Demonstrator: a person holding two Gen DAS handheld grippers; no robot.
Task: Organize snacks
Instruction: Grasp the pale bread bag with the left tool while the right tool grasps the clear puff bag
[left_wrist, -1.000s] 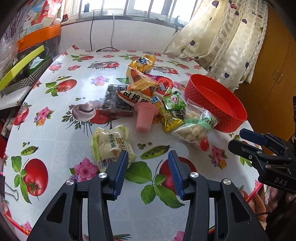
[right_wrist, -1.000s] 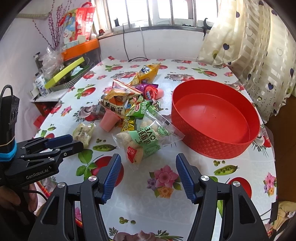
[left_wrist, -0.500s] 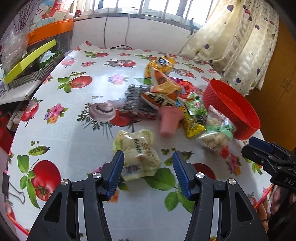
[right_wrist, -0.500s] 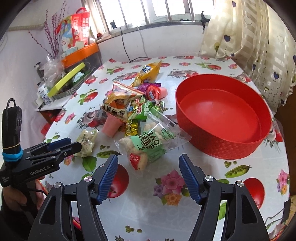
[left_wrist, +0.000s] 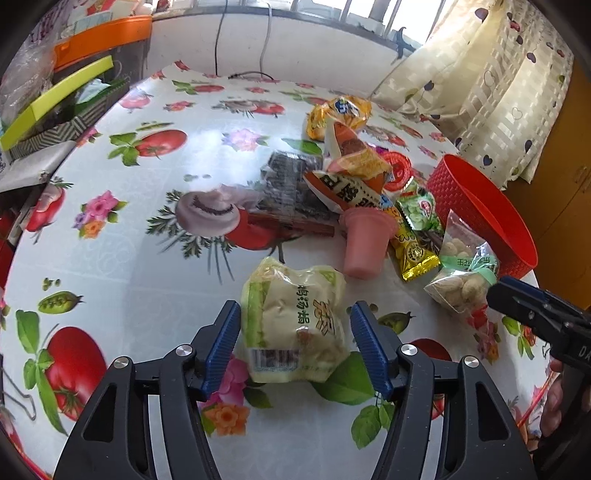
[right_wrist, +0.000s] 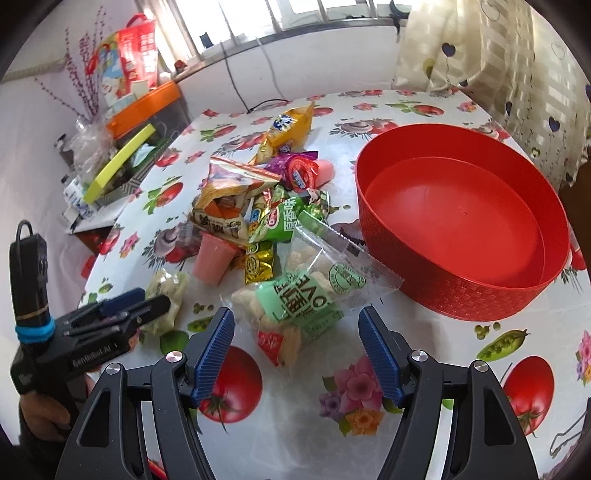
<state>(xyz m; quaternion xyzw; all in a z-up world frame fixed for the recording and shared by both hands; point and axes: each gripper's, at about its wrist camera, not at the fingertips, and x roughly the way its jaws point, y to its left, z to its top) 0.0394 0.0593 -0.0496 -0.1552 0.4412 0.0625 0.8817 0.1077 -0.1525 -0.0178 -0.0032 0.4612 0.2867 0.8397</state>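
Nearest to me, my left gripper (left_wrist: 295, 345) has its jaws spread as wide as they go; they have just been opening, and the pale yellow-green snack pack (left_wrist: 293, 325) now lies between the blue pads (left_wrist: 221, 345) without either one pressing on it. A second ago that pack sat ahead and to the left of narrower jaws, so I have brought the tool down and forward around it.

My right gripper (right_wrist: 297, 350) is spread too, its jaws having just widened a little more. The clear bag with the green label (right_wrist: 301, 295) lies between and just beyond the fingertips, untouched. Earlier it lay farther off, so this tool has also come in closer.

I read both hands as lined up for a pick, with nothing held yet. My next move would be to settle lower and squeeze; both bags look soft and crinkly, so I would expect them to deform and perhaps slide on the glossy flowered tablecloth (left_wrist: 155, 258).

A little farther away, the pink cup (left_wrist: 364, 245) lies on its side at the near edge of the heap of packets (right_wrist: 258, 199). To the right of that heap stands the red basket (right_wrist: 461, 295), empty, so none of the sorting has been done yet.
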